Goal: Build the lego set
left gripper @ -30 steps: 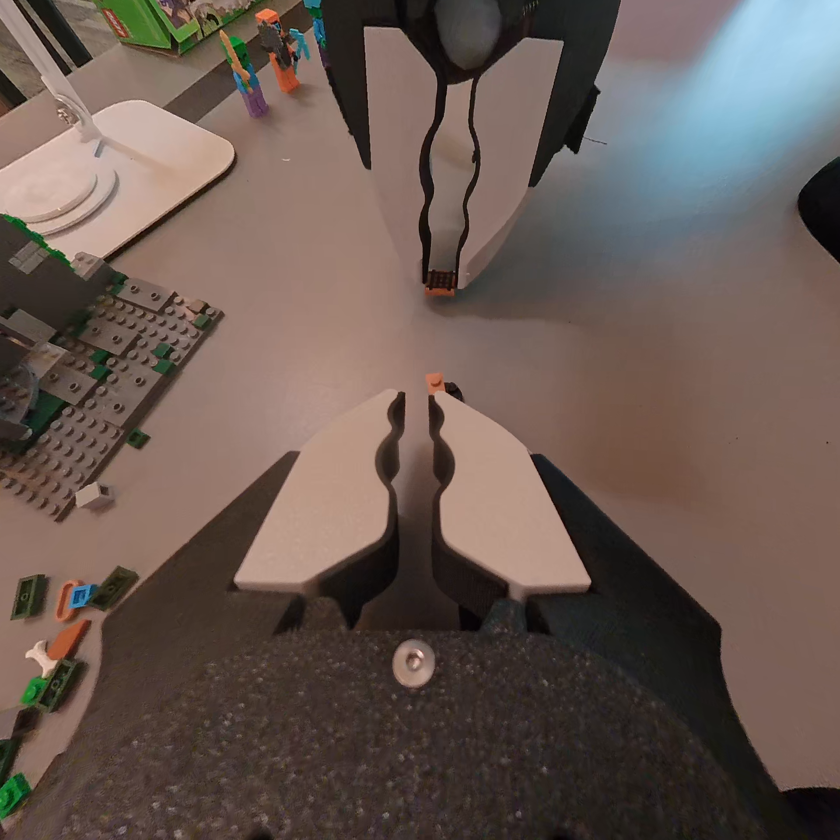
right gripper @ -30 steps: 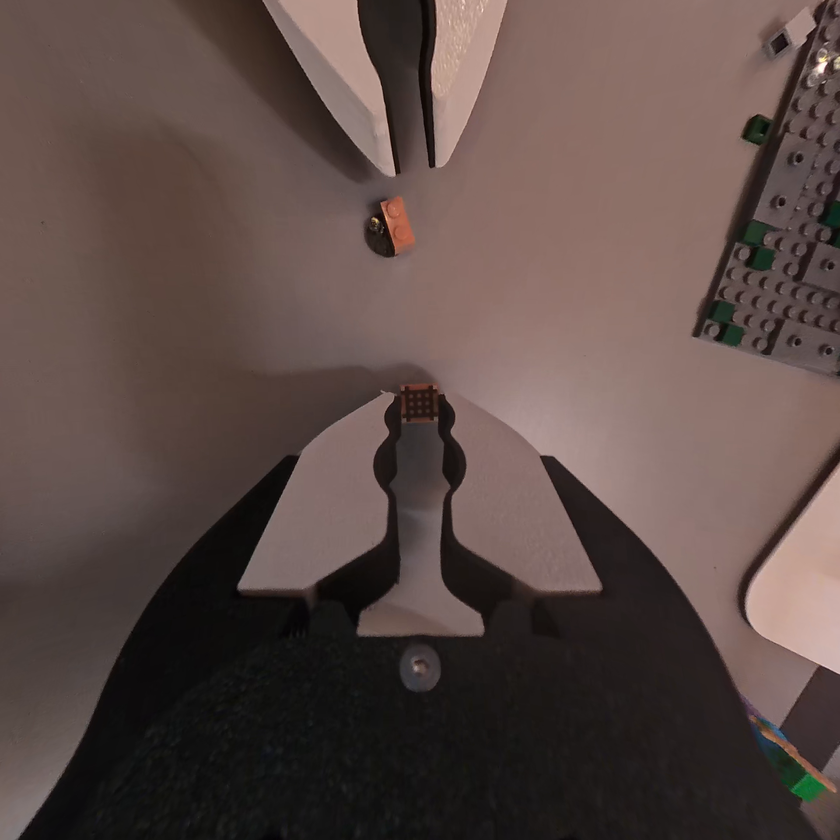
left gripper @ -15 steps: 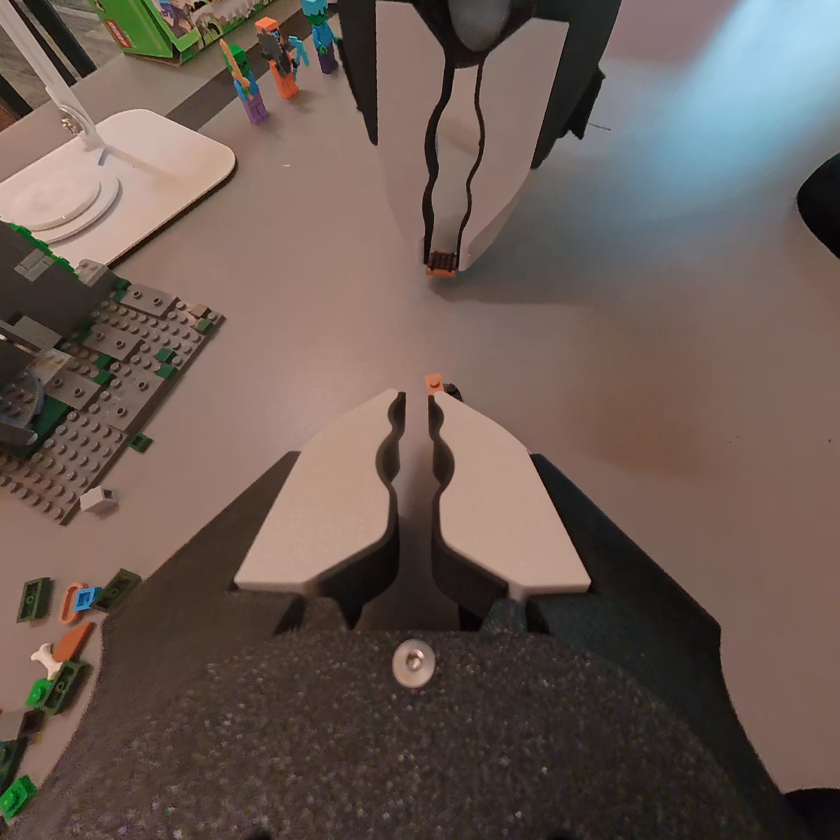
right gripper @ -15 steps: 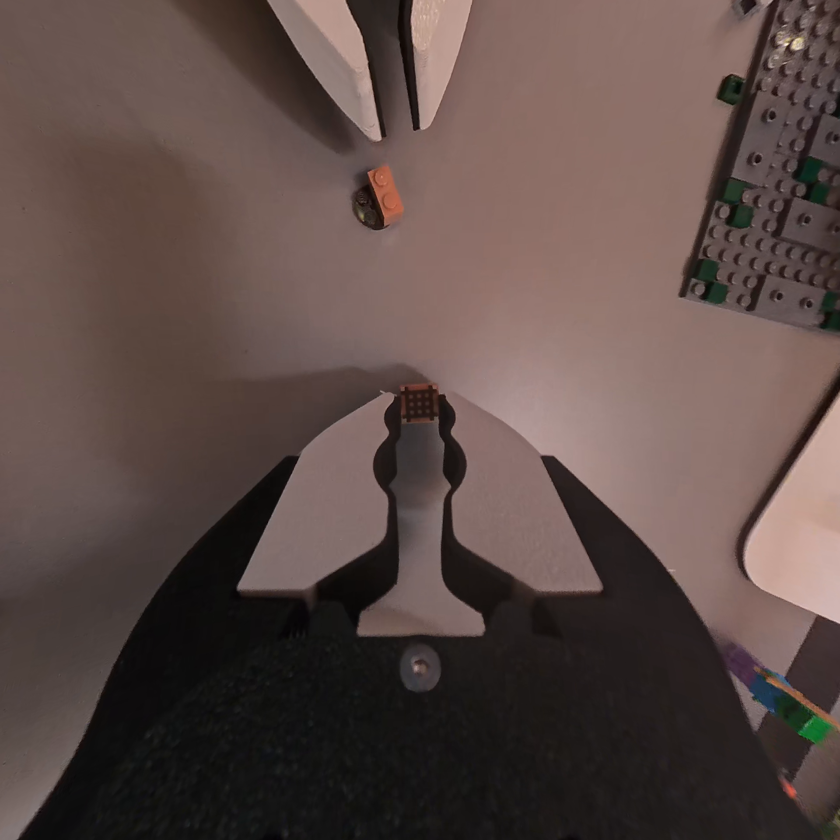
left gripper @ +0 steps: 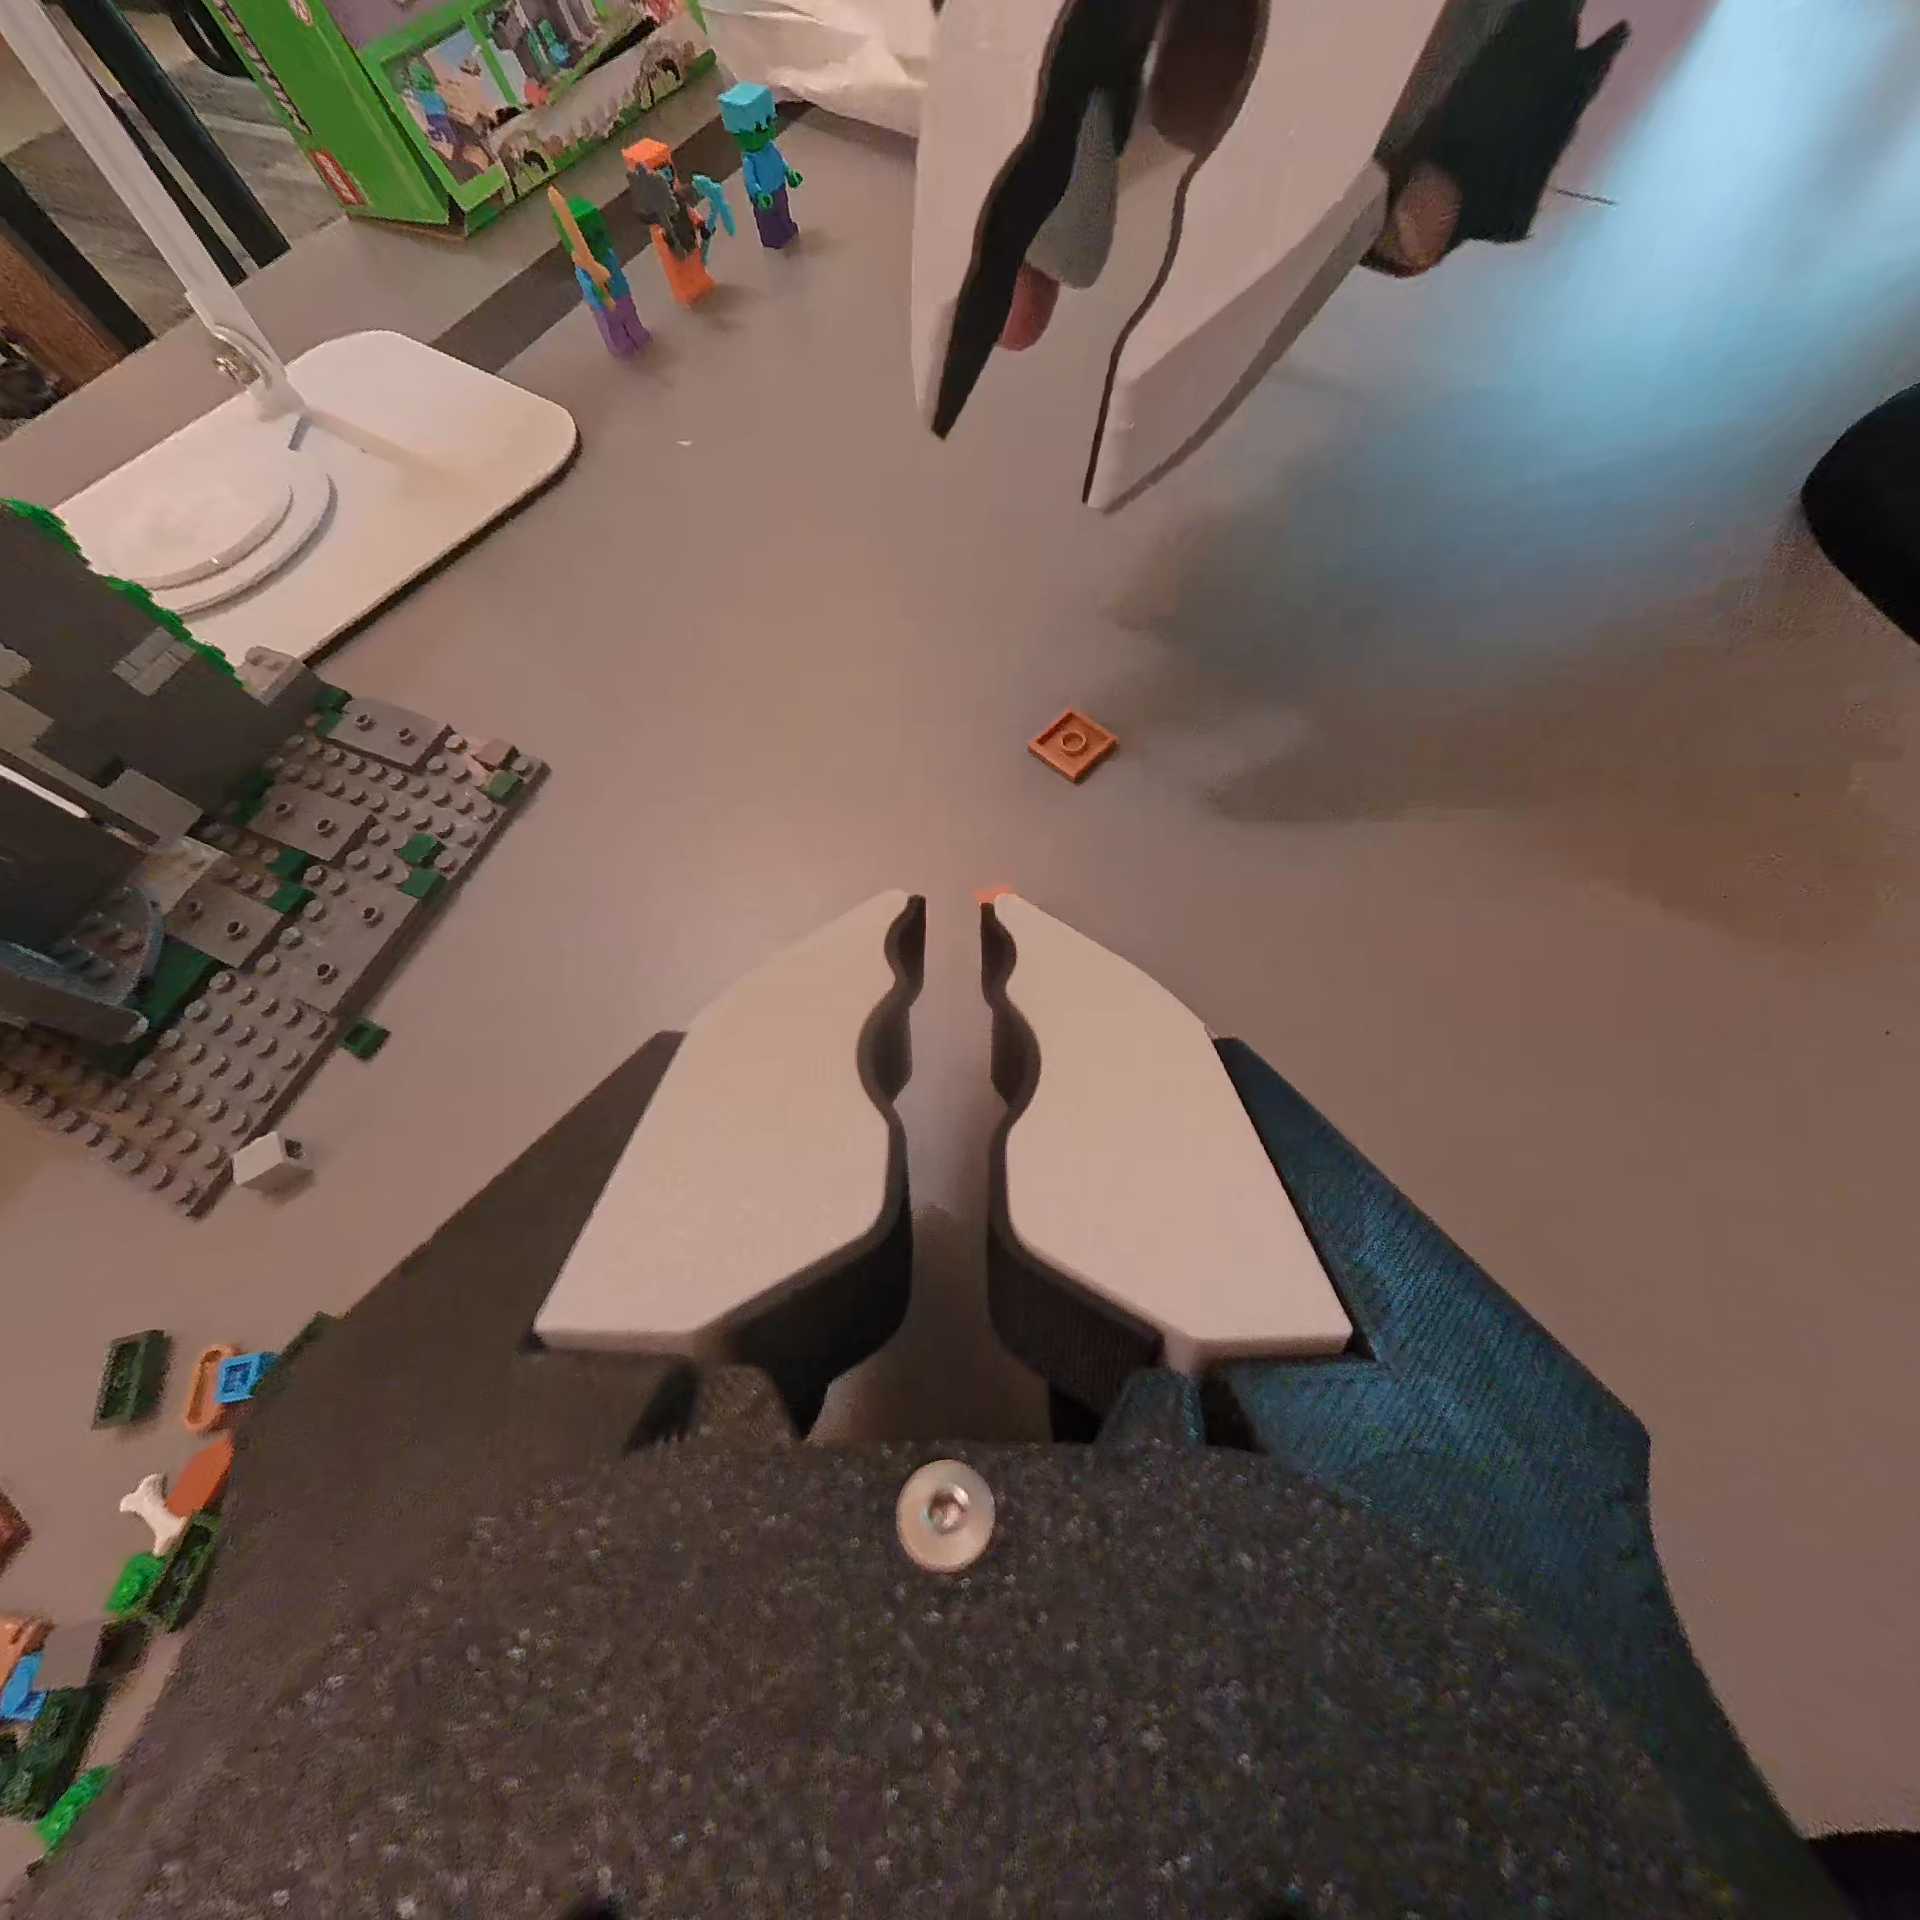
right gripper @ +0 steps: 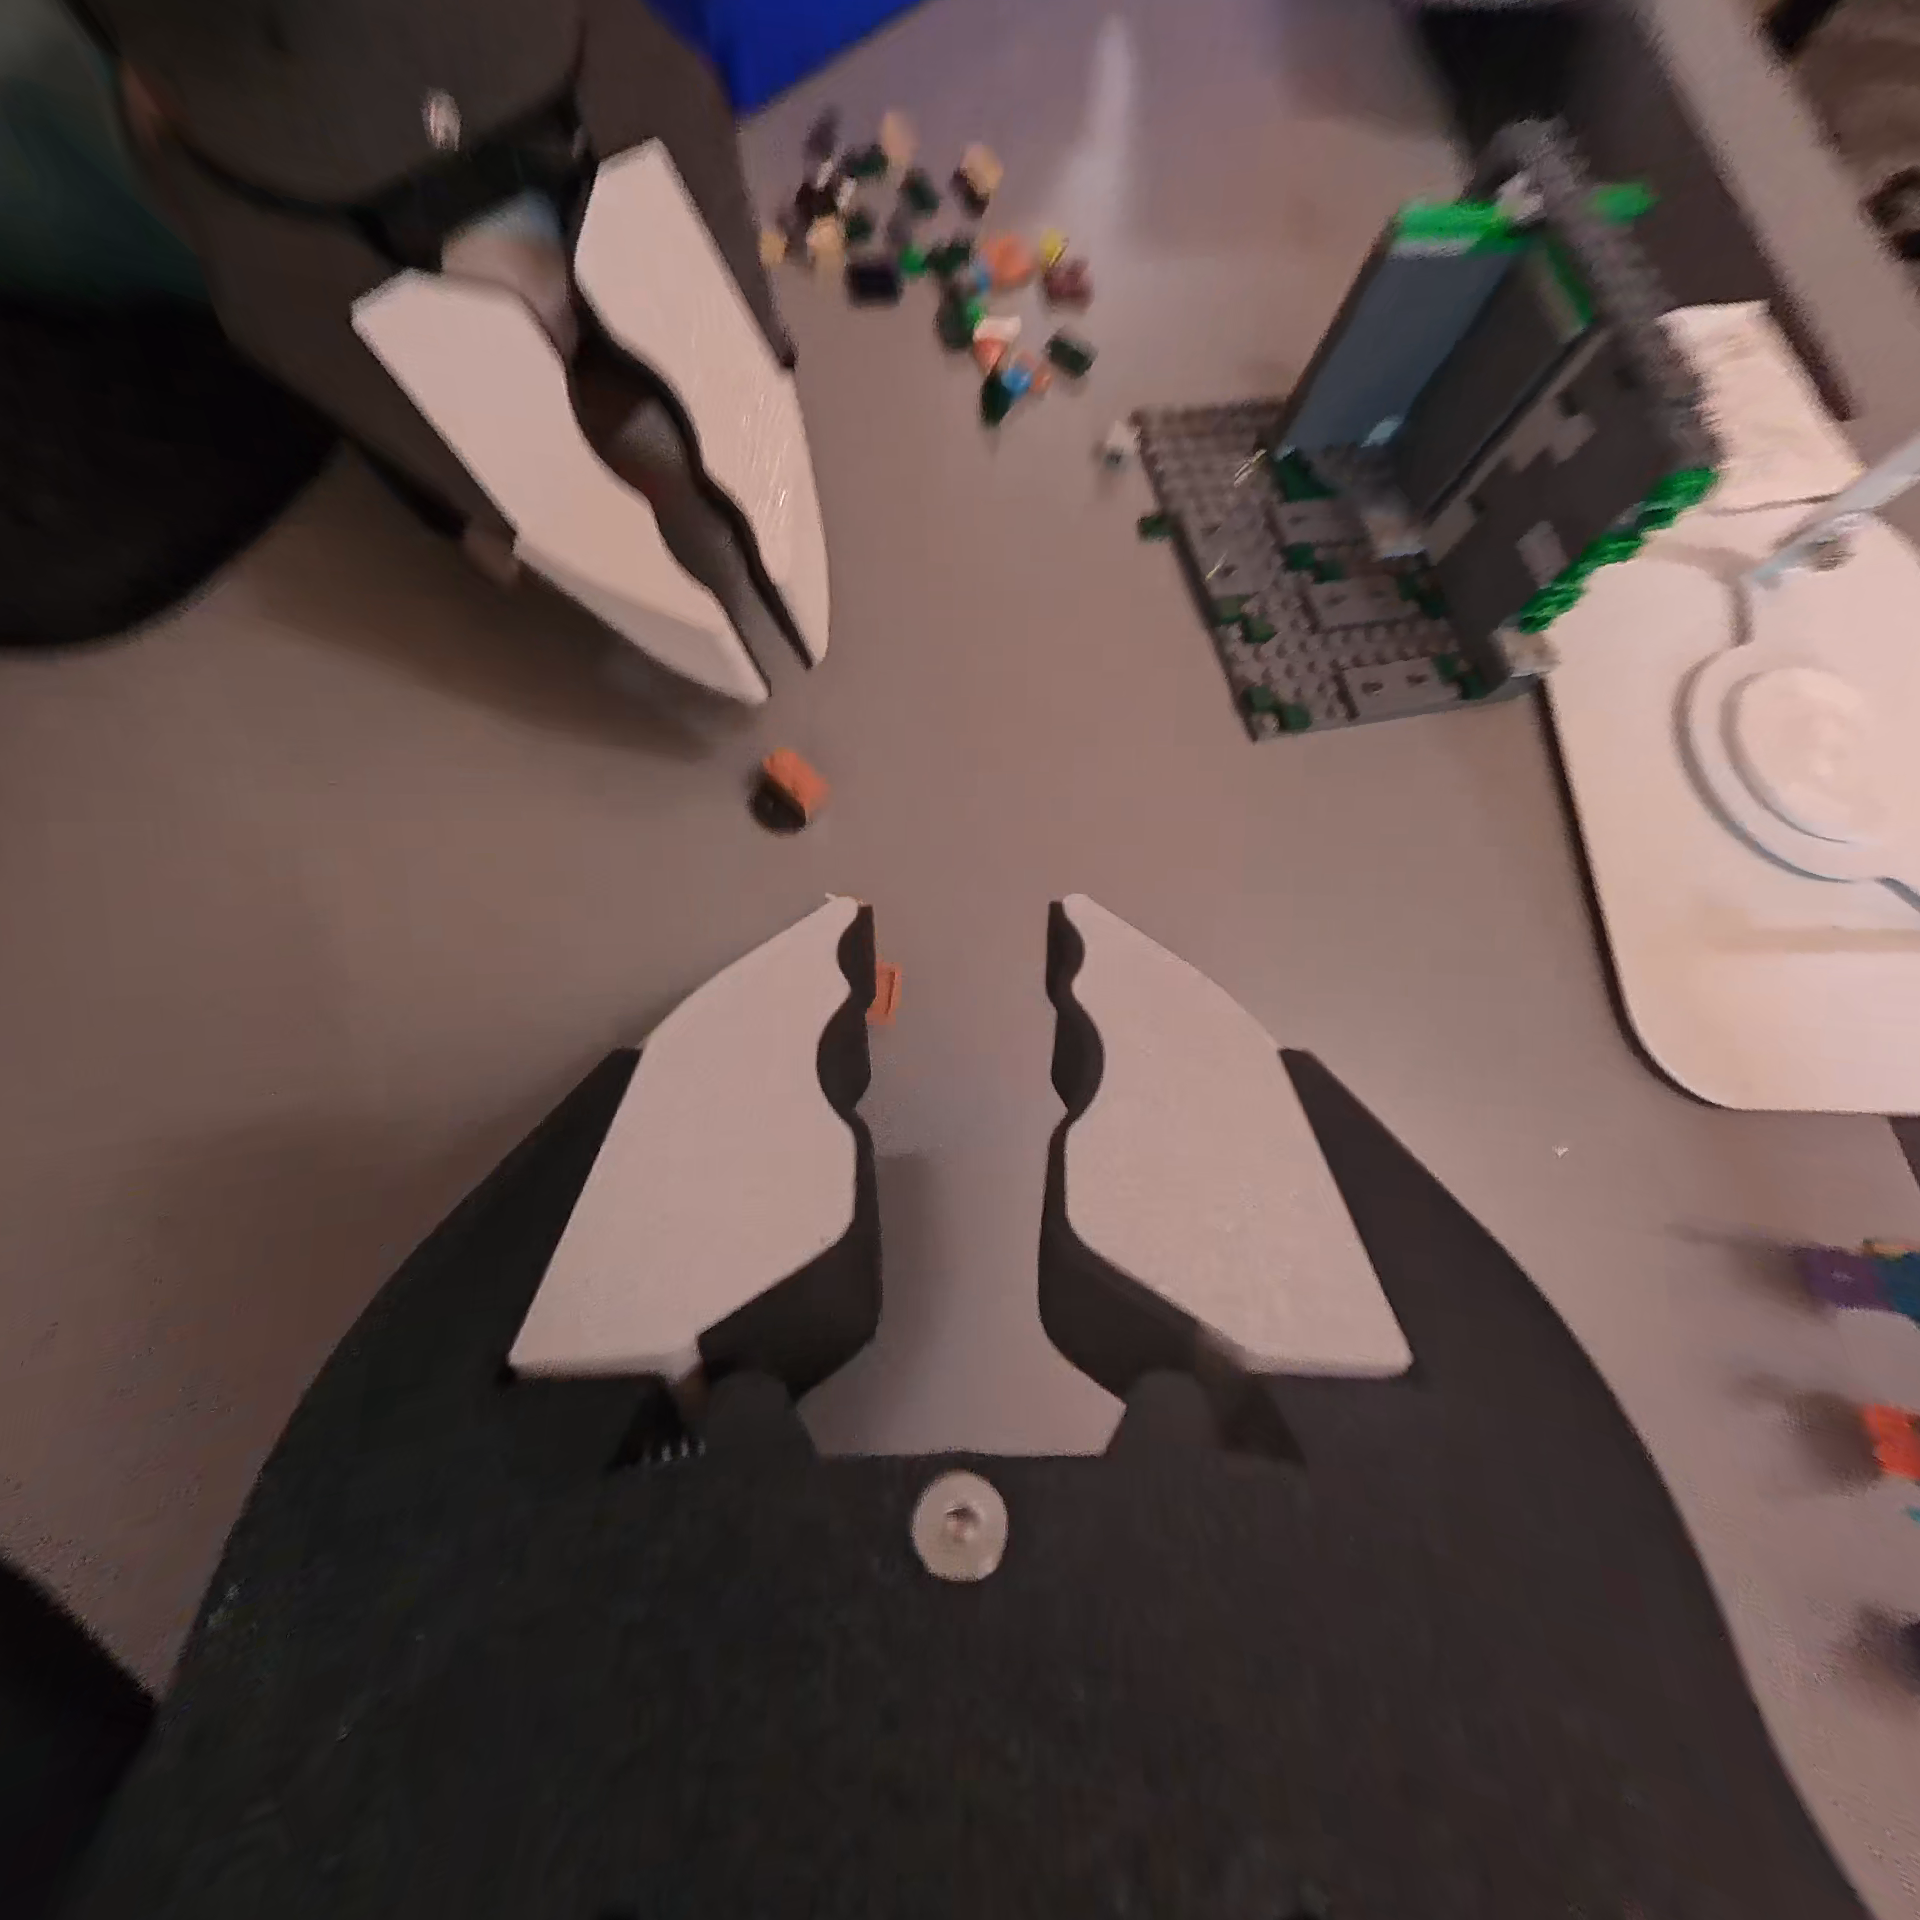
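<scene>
A small orange square plate (left gripper: 1073, 744) with one stud lies flat on the grey table; in the right wrist view it shows low between my right fingers (right gripper: 886, 994). My right gripper (right gripper: 956, 914) is open and empty, raised above the table (left gripper: 1016, 468). My left gripper (left gripper: 951, 906) is shut and empty, its tips low over the table (right gripper: 787, 675). Just beyond its tips lies a small orange brick on a black round piece (right gripper: 790, 795); the left wrist view shows only a sliver of it (left gripper: 987, 891).
The grey baseplate (left gripper: 208, 1091) carries a tall dark build with green trim (right gripper: 1455, 416). Loose pieces (left gripper: 156, 1455) lie at the near left. Three minifigures (left gripper: 675, 239), a green box (left gripper: 468, 104) and a white stand base (left gripper: 312, 488) stand at the back left. Tip to tip, the grippers are about 8 cm apart. From the right gripper's tips to the small orange square plate (left gripper: 1073, 744) is close to 6 cm.
My right gripper has opened, let go of the orange plate and risen away. The plate now lies on the table. My left gripper has hardly moved.
</scene>
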Tool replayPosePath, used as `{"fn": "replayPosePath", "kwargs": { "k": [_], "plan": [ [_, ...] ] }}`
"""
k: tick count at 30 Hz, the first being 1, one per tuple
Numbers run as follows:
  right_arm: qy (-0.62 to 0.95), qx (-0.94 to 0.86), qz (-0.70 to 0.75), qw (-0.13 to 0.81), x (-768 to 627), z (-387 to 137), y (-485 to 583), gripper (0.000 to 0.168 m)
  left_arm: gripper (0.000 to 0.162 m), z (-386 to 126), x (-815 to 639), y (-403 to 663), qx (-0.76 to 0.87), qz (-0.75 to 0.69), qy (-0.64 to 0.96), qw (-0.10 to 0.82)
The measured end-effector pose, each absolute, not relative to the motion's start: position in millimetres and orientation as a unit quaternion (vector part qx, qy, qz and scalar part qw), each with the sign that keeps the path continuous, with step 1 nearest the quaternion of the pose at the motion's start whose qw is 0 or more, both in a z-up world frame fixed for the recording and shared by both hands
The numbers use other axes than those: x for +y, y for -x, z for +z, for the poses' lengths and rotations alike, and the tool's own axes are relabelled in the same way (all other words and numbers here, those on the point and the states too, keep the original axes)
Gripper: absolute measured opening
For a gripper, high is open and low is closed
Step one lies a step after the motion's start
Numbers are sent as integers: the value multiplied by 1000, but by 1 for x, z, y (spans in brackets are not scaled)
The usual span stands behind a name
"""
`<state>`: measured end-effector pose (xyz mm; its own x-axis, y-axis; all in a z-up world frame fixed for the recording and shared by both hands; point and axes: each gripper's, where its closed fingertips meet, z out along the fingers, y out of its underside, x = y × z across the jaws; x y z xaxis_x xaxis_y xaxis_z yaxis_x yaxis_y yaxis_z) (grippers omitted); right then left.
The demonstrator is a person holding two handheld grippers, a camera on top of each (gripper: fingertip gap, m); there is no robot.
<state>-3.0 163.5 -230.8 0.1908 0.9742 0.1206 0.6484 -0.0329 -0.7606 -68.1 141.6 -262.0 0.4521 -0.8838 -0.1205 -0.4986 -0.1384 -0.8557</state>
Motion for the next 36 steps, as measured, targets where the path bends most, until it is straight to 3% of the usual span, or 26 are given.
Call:
{"fn": "replayPosePath", "kwargs": {
  "k": [7,11,14,20,24,28,30,36],
  "plan": [
    [706,-398,305,500,164,-195,21,20,7,-225,149,76,436,-217,703,518],
    [701,-367,281,543,172,-198,17,11,1,-196,152,89,403,-211,686,568],
    [701,-351,289,550,174,-205,13,0,0,-171,154,106,370,-191,675,609],
    [688,-373,261,565,172,-202,6,0,0,-115,152,187,292,-119,687,655],
    [682,-381,268,563,168,-202,8,0,0,-86,145,261,237,-88,724,642],
    [680,-386,282,556,165,-204,13,0,28,-80,142,330,206,-25,774,598],
    [679,-389,288,552,162,-205,15,0,34,-83,144,363,200,5,801,565],
    [684,-391,303,536,160,-213,21,0,30,-100,148,425,267,37,851,451]
  ]
}}
